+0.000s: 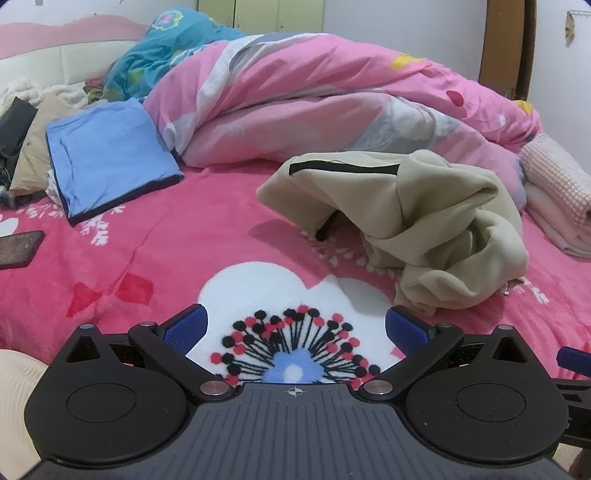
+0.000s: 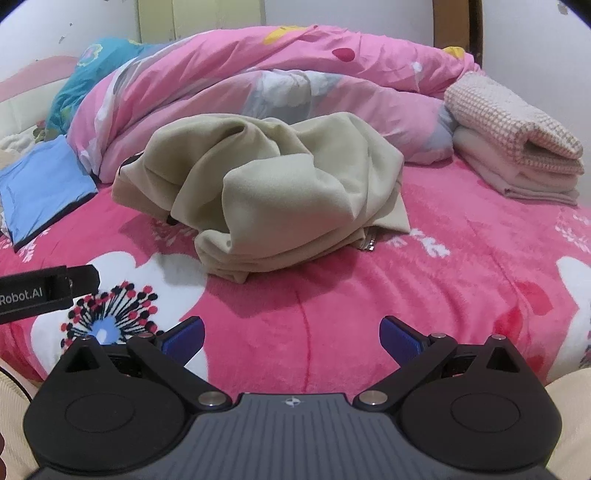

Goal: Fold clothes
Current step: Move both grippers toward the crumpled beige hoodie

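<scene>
the left gripper (image 1: 295,326) hovered low over the pink fleece blanket (image 1: 177,236), its blue fingers (image 1: 186,326) spread wide with nothing between them, right above a white flower print with a ring of black and red dots (image 1: 291,347). the right gripper (image 2: 291,338) hung just beside it over plain pink blanket, fingers (image 2: 184,338) likewise spread wide and empty; part of the left gripper's black body showed at the left edge of the right wrist view. just beyond both lay the crumpled beige garment (image 2: 269,192), heaped in loose folds on the bed, with a black-trimmed opening (image 1: 343,168) on its upper side and a bit of metal zipper (image 2: 369,245) poking out at its near edge. nothing lay between the fingers and the heap. to the left, a dark phone (image 1: 18,249) rested flat on the blanket, and farther back a folded blue cloth with dark edging (image 1: 110,158) lay beside some tan and black clothes (image 1: 26,147). to the right sat a stack of folded pale blankets (image 2: 517,147), the top one checked. behind the garment a bunched pink quilt (image 1: 332,96) ran across the bed, with teal patterned bedding (image 1: 162,55) at its far left end against the pink headboard (image 1: 44,33).
</scene>
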`<state>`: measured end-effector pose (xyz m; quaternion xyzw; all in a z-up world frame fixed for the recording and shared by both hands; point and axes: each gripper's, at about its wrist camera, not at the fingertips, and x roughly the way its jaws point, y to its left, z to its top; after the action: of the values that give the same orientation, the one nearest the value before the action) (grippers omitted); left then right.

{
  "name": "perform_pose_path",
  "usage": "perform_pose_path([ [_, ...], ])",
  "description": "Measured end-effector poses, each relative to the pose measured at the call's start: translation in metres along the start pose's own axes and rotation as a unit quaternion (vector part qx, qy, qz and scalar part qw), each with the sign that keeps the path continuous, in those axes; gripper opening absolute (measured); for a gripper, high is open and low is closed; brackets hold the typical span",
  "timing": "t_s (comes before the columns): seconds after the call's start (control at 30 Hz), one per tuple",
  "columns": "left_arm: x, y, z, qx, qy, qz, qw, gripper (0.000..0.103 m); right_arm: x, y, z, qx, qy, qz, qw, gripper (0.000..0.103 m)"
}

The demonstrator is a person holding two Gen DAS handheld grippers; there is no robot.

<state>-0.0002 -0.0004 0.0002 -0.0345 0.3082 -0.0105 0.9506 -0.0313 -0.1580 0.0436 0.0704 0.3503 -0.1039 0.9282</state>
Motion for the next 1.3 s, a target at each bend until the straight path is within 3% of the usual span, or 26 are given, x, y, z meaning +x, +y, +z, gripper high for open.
perform_pose_path([
  [0.2, -0.004, 0.003, -0.001, -0.006, -0.013, -0.004, 0.9999, 0.103, 0.002, -0.005, 0.005, 0.009, 0.009, -0.002, 1.0, 0.103],
  [1.3, 0.011, 0.002, 0.002, 0.002, 0.009, 0.015, 0.9998, 0.103, 0.005, -0.002, 0.006, 0.008, 0.003, -0.022, 1.0, 0.103],
])
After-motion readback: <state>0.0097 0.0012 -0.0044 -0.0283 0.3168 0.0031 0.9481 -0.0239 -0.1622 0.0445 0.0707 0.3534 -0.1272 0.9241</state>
